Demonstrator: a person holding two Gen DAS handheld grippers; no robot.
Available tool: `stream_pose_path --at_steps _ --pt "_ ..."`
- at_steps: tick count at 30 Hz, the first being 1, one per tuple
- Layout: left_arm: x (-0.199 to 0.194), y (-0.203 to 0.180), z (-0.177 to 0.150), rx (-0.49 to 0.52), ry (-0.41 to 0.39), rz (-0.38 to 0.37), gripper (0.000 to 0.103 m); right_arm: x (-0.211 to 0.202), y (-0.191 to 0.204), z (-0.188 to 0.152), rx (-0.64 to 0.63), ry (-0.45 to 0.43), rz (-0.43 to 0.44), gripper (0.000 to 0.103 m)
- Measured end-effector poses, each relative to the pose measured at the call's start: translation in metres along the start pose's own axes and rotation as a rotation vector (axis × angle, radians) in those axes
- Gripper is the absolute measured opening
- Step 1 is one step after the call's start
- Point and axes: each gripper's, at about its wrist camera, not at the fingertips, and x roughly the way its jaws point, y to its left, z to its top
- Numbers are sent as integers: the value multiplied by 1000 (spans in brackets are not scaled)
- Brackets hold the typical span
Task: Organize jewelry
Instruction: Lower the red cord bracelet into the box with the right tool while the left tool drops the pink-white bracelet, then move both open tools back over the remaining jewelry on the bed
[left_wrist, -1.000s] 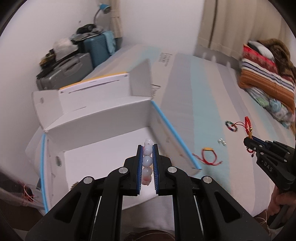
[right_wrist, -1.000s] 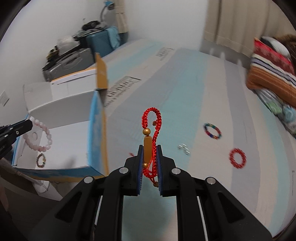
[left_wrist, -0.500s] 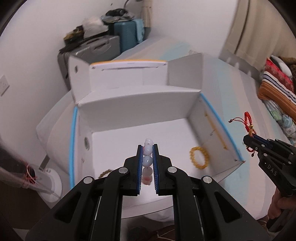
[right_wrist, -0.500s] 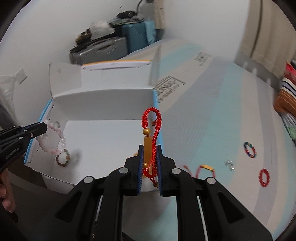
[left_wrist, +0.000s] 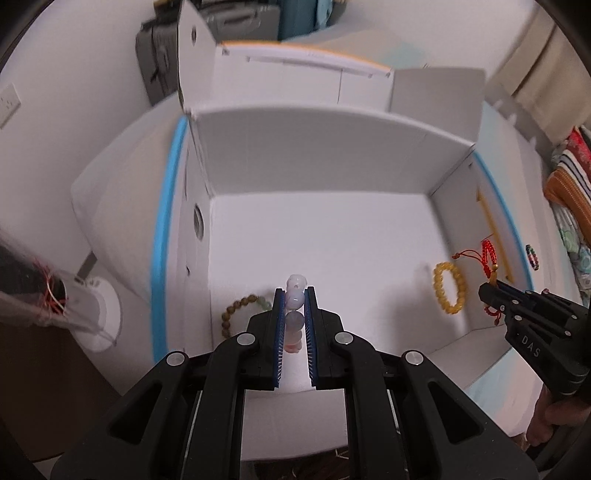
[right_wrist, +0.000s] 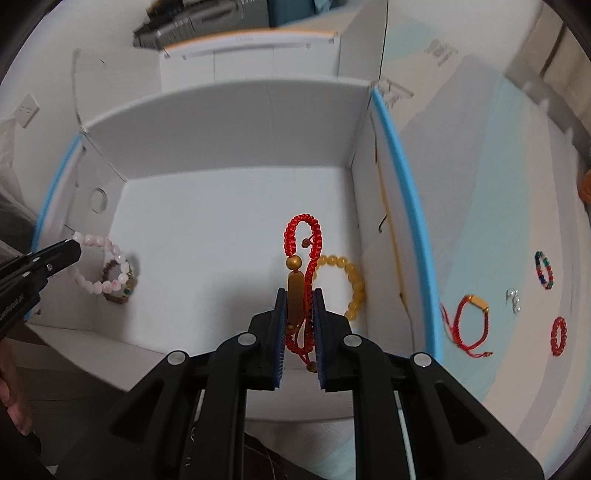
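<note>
My left gripper (left_wrist: 294, 301) is shut on a pale pink bead bracelet (left_wrist: 295, 295) and holds it over the left part of the open white box (left_wrist: 332, 147). It also shows in the right wrist view (right_wrist: 66, 251) with the bracelet (right_wrist: 96, 266) hanging from it. My right gripper (right_wrist: 299, 299) is shut on a red braided cord bracelet (right_wrist: 304, 240) with a gold bead, above the box's right part. On the box floor lie a yellow bead bracelet (right_wrist: 351, 284) and a brown bead bracelet (left_wrist: 240, 310).
On the striped bed cover right of the box lie a red cord bracelet (right_wrist: 467, 325), a multicoloured bead bracelet (right_wrist: 545, 269), a red bead bracelet (right_wrist: 558, 336) and small silver pieces (right_wrist: 514, 300). Suitcases (left_wrist: 166, 48) stand behind the box. Folded blankets (left_wrist: 569, 177) are at the far right.
Both grippers have moved left from over the bed cover to above the box interior, each still holding its bracelet. The box floor and the bracelets on it came into view.
</note>
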Motion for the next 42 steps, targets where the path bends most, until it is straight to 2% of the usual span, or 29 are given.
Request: stream_pose_path --at_steps 5,9,14,17,19,20,21,22,23,25,27,29,33,36,40,42 --pt "22 2 4 1 91 19 9 19 4 7 3 98 -14 13" --pt "27 4 5 -2 110 26 9 27 9 11 -14 134 -20 14" --pt "30 0 2 13 113 40 10 28 11 8 -11 132 -10 14" --pt "29 -2 1 3 110 35 12 25 8 5 2 120 -8 22" --pt "24 -5 1 7 93 40 12 19 5 3 11 101 -5 36" --pt "22 -6 1 10 87 44 13 15 5 4 13 92 -1 38" --pt "20 -8 1 11 78 44 15 11 4 3 13 81 5 42" --pt "17 -9 1 13 69 46 24 6 3 2 16 68 13 45" --pt "11 -10 0 11 51 55 38 2 1 1 20 56 20 49" --pt "3 -12 0 5 20 75 54 -7 -5 3 28 30 31 59" --pt "-5 -14 -1 7 -2 77 57 -19 -9 1 44 -7 34 65" --pt "-12 -15 -1 4 -18 71 67 -28 -11 1 61 -31 43 68" --pt "-29 -22 -5 1 -81 68 76 -41 -14 -4 79 -74 55 75" --pt "-41 -29 -7 13 -120 70 88 -57 -25 0 87 -114 46 81" --pt "-52 -43 -11 32 -161 67 95 -78 -45 -10 126 -188 17 91" --pt "-57 -51 -13 41 -177 57 96 -84 -54 -16 140 -204 14 92"
